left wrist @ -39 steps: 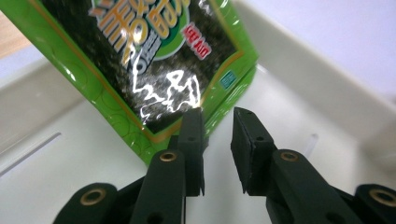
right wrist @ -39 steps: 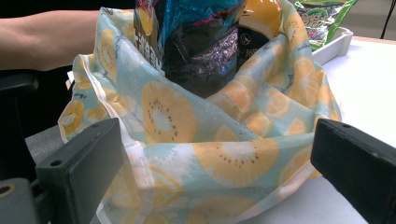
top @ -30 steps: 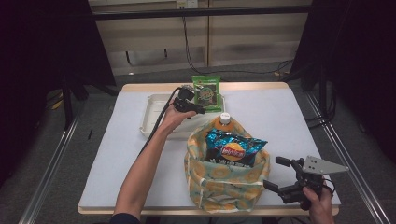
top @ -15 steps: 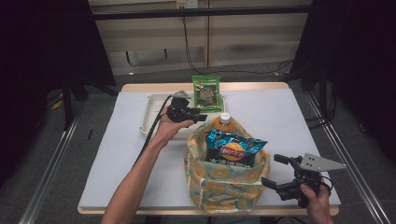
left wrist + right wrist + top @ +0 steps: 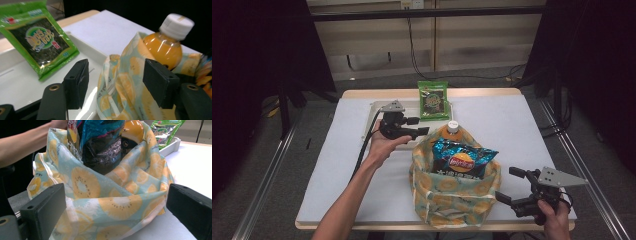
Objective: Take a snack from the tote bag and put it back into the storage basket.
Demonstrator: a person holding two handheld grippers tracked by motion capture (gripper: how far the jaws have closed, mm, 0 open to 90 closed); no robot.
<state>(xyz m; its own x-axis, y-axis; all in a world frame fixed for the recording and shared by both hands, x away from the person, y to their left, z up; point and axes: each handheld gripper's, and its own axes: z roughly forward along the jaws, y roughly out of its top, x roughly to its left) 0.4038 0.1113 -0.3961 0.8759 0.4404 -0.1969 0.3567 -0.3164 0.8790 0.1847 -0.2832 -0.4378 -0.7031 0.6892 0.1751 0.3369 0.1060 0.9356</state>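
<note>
The left gripper (image 5: 416, 126) hangs with its jaws wide and empty beside the bag (image 5: 455, 192), which already holds the chips (image 5: 463, 158) and the juice bottle (image 5: 165, 42). The seaweed packet (image 5: 432, 100) leans in the white tray (image 5: 373, 116) behind. To do this step well, I think the left gripper should take the packet near its top edge, while the right gripper (image 5: 518, 186), also wide and empty, steadies the soft bag rim.

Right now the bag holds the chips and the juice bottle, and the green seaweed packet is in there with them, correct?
Not quite. The bag holds the chips and the juice bottle, but the green seaweed packet is outside it, leaning in the white tray behind the bag. The high view shows this.
</note>
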